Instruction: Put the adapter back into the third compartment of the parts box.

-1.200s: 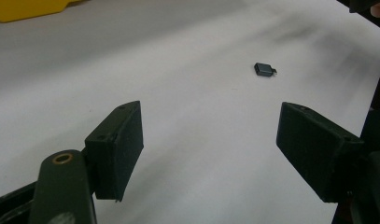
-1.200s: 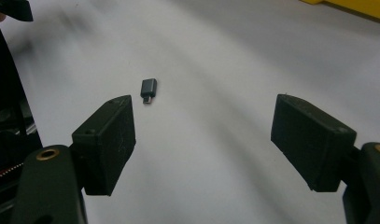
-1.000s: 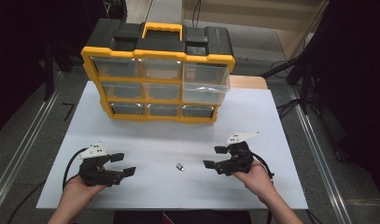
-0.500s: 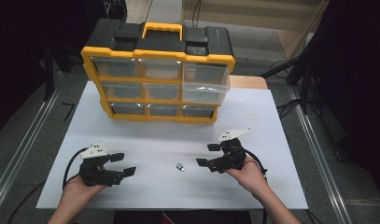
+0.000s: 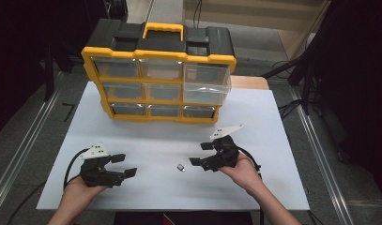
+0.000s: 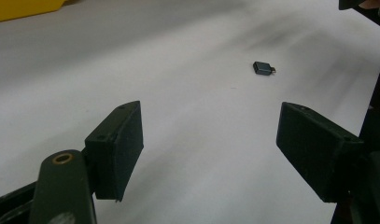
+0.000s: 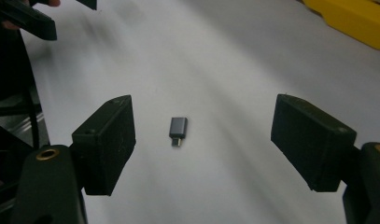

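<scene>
A small dark grey USB adapter lies flat on the white table top. My right gripper is open just to its right, jaws pointing left toward it. In the right gripper view the adapter lies on the table between and just beyond the two open jaws. My left gripper rests open at the front left, jaws pointing right, nothing between them. From the left gripper view the adapter is farther off, ahead and to the right.
A yellow and black organiser with clear drawers stands at the back of the table; its middle right drawer is pulled out a little. Metal rails run along both sides of the table. A yellow corner of the organiser shows at upper right.
My right gripper has moved left and slightly forward toward the adapter. The left gripper and the adapter have stayed put.
</scene>
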A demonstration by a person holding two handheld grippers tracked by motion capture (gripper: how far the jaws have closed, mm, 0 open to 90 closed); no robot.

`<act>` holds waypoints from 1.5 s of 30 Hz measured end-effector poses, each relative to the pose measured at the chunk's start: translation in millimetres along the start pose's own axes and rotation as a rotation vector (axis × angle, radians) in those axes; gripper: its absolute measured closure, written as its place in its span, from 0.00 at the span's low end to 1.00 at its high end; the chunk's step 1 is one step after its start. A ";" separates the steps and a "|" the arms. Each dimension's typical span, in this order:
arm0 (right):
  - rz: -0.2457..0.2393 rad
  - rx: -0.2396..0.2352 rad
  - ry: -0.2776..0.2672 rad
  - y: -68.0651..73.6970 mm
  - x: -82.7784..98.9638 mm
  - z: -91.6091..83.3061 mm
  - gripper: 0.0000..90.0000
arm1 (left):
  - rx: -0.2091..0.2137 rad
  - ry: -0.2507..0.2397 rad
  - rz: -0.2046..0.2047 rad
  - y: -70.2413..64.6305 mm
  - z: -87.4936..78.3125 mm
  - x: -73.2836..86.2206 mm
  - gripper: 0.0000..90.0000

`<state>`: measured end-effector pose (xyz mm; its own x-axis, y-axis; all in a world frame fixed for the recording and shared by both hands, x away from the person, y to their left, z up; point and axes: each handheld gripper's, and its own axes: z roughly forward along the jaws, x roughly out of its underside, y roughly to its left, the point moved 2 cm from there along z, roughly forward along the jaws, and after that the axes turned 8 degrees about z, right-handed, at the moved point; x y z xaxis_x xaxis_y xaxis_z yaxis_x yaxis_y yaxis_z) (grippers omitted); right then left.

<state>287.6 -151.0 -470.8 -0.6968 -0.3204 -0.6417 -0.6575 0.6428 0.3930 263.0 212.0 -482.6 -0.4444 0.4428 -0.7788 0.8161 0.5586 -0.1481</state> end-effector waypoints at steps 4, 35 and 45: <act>-0.002 -0.027 0.007 5.2 -4.3 6.0 0.22 | 0.002 -0.002 -0.003 0.2 0.0 0.1 0.27; -0.031 -0.051 0.081 18.4 -14.1 38.2 0.24 | 0.003 -0.005 -0.008 0.7 -1.4 0.5 0.27; -0.025 -0.009 0.131 17.8 -5.1 51.5 0.28 | 0.000 -0.005 -0.007 0.8 -1.4 0.6 0.27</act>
<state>294.2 -102.2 -494.5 -0.7112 -0.4252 -0.5599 -0.6774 0.6275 0.3839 262.9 213.7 -482.3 -0.4481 0.4350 -0.7810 0.8129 0.5619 -0.1534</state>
